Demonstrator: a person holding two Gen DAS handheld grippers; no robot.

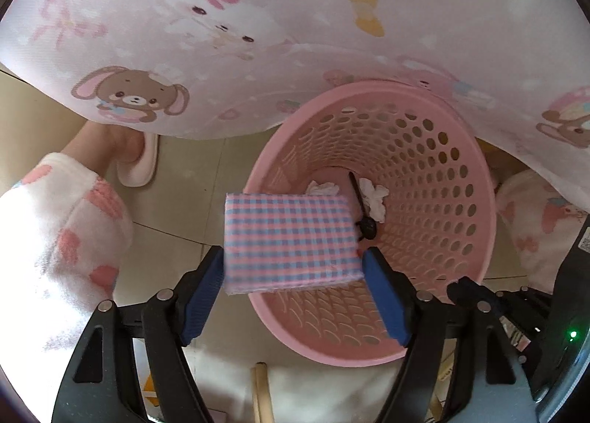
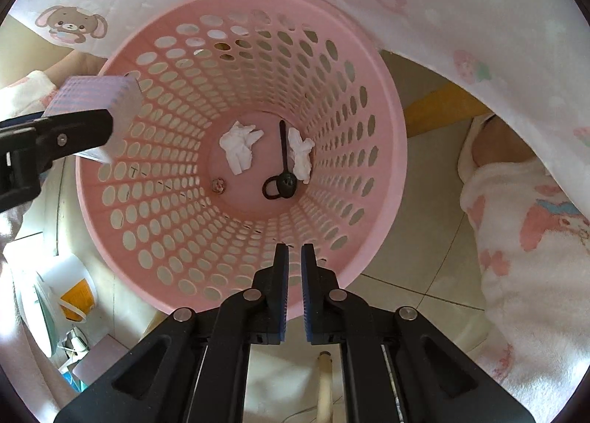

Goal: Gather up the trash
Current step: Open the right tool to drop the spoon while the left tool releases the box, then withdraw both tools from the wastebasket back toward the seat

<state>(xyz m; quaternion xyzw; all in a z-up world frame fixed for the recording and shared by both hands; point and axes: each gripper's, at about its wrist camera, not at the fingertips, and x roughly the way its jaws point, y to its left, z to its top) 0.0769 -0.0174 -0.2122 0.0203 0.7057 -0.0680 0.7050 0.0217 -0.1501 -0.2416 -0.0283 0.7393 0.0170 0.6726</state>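
My left gripper (image 1: 293,260) is shut on a pink-and-blue checked box (image 1: 289,240) and holds it over the near left rim of a pink perforated basket (image 1: 475,179). In the right wrist view the box (image 2: 99,98) and the left gripper's finger (image 2: 70,135) hang over the basket's left rim (image 2: 391,128). My right gripper (image 2: 294,257) is shut and empty above the basket's near wall. On the basket floor lie two crumpled white tissues (image 2: 239,146) (image 2: 301,153), a black spoon-like piece (image 2: 284,168) and a small round bit (image 2: 218,185).
A pink cartoon-print cloth (image 1: 258,35) hangs over the far side of the basket. The person's slippered foot (image 1: 138,161) stands on the tiled floor at left. Fleece pyjama legs (image 2: 527,231) flank the basket. A small tub (image 2: 75,294) and clutter lie at lower left.
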